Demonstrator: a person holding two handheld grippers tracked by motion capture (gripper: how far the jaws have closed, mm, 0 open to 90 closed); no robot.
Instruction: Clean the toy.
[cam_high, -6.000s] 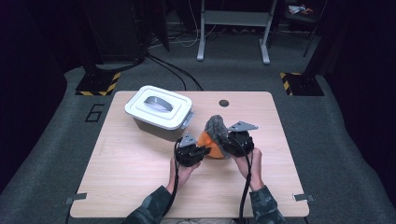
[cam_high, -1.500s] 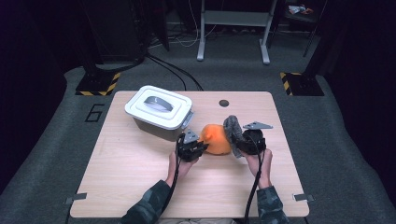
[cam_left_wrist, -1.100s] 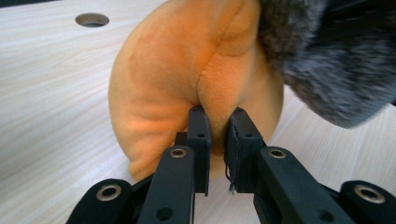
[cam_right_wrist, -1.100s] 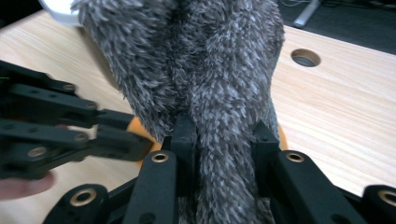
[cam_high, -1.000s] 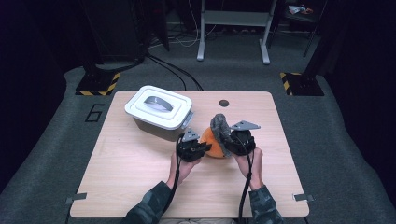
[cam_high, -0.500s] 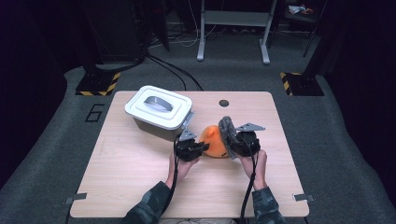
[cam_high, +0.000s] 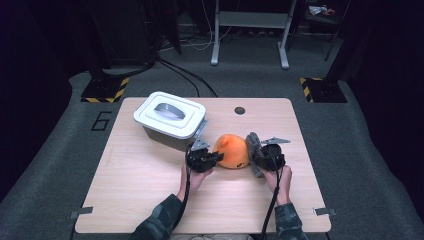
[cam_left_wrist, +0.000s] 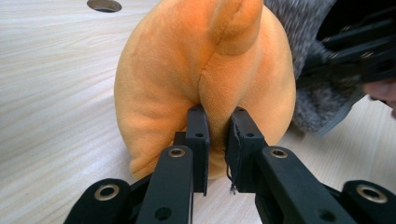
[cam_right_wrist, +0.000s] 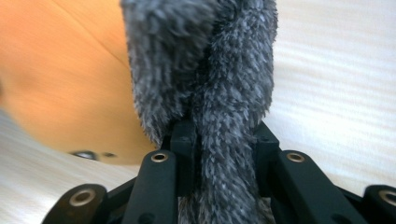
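Observation:
An orange plush toy lies at the middle of the wooden table. A grey furry part hangs at its right side. My left gripper is shut on a fold of the orange plush, pinching its seam between both pads. My right gripper is shut on the grey fur, which fills the gap between its jaws. The orange body lies to the left of the fur in the right gripper view. Both hands come in from the near edge.
A white lidded box with a grey handle stands at the back left, close behind the left gripper. A round hole sits in the table top at the back. Bare wood lies at the front and both sides.
The right gripper has moved down and to the right with the grey fur, pulling it off the top of the toy to its right side. The left gripper stayed put.

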